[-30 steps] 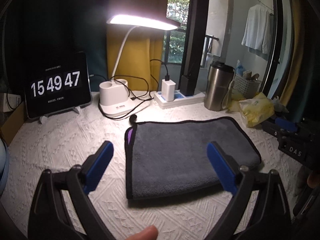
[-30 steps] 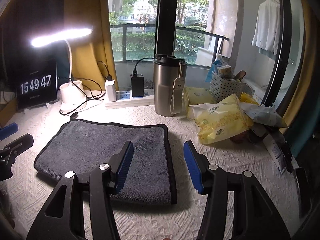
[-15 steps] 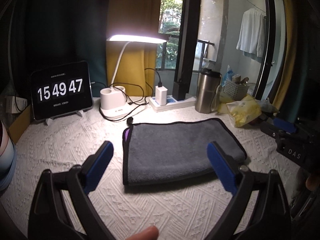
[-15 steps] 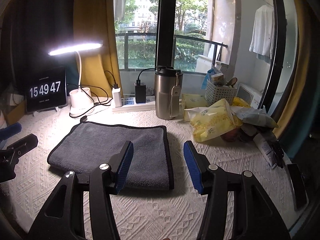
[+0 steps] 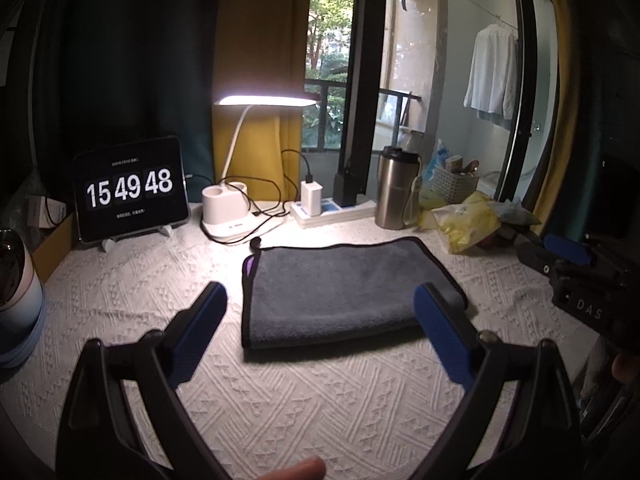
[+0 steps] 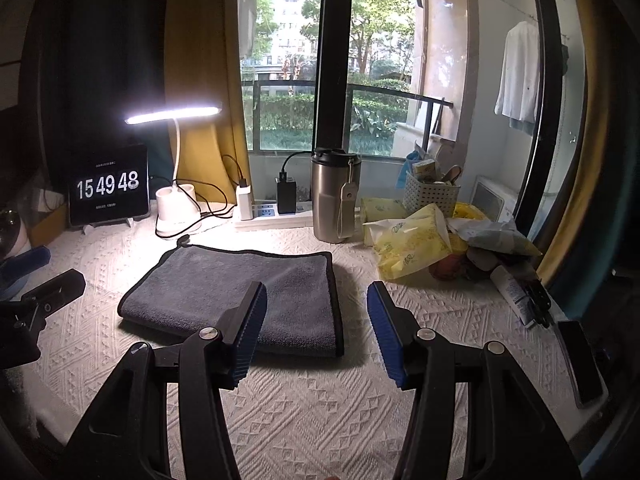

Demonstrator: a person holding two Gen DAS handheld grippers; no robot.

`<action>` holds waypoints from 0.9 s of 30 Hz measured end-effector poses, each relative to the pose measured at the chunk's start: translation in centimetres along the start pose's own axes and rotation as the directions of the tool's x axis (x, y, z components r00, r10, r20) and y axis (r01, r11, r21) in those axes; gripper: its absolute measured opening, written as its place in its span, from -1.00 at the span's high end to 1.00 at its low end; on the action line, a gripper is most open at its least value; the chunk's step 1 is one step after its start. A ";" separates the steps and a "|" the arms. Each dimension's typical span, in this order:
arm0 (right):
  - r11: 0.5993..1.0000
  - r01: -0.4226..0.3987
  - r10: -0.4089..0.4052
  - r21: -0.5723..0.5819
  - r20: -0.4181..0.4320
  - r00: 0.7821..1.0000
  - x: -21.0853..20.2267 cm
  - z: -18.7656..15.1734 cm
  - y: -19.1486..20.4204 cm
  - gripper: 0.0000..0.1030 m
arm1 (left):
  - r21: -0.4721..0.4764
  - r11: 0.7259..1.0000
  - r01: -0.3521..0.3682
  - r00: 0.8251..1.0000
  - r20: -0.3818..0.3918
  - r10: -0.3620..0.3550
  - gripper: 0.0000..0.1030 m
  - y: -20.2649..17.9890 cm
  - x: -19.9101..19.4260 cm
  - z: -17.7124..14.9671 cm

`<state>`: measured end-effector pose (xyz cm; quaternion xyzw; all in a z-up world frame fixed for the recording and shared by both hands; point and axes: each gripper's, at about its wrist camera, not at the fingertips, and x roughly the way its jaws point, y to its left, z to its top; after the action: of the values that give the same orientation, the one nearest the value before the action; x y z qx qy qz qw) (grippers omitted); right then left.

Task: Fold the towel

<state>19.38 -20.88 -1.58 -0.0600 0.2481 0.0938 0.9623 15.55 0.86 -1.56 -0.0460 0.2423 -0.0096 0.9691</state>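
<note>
A grey towel (image 5: 344, 284) with black edging lies folded flat on the white textured tablecloth (image 5: 280, 392); a purple inner layer shows at its left corner. It also shows in the right wrist view (image 6: 240, 284). My left gripper (image 5: 320, 332) is open and empty, raised above the cloth in front of the towel. My right gripper (image 6: 316, 324) is open and empty, held in front of the towel's right end. Each gripper sees the other at its frame edge.
Behind the towel stand a lit desk lamp (image 5: 232, 208), a tablet clock (image 5: 130, 190), a power strip (image 5: 332, 208) with chargers and cables, and a steel tumbler (image 6: 334, 196). Yellow bags (image 6: 412, 240), a basket (image 6: 430, 196) and a phone (image 6: 580, 364) are at the right.
Both grippers have pulled back and up from the towel, which now looks smaller and farther. The towel lies still. The clock went from 15:49:47 to 15:49:48.
</note>
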 end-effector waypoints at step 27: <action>0.999 -0.039 0.039 -0.006 0.087 0.995 -8.6 -1.6 0.3 -0.07 | -0.021 0.999 0.031 0.995 0.091 -0.029 -0.86 -1.9 -8.5 -1.3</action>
<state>11.14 -22.13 1.19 -0.0529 0.2070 0.1155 0.9701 7.42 -0.76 1.50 -0.0606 0.1973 -0.0192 0.9783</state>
